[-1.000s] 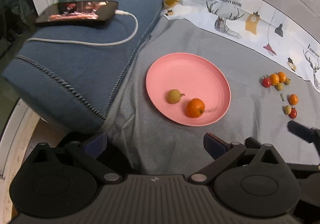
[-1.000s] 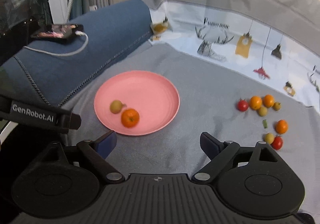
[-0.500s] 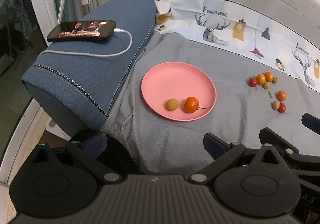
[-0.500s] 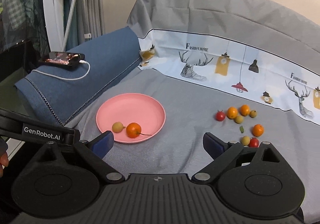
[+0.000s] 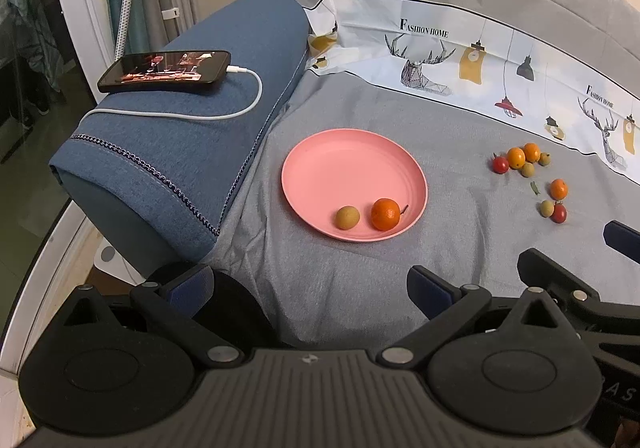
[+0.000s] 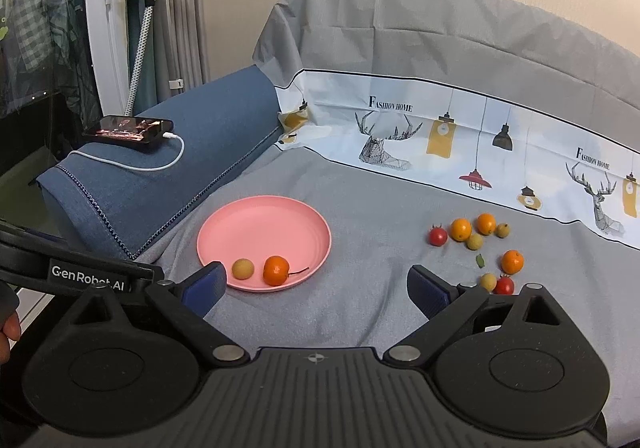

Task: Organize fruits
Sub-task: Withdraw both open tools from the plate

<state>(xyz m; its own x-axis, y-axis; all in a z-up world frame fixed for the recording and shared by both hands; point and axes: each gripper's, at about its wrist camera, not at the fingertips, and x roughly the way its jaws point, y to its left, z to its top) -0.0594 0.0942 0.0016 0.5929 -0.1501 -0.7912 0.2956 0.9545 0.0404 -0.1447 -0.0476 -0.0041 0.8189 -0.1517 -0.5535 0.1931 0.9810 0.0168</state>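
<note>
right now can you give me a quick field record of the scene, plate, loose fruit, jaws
plate: pink plate on the grey cover
on plate: orange fruit and yellowish fruit, side by side
loose fruit: cluster on the cover, right of the plate
left gripper: jaws open, empty
right gripper: jaws open, empty
armrest: phone charging
</note>
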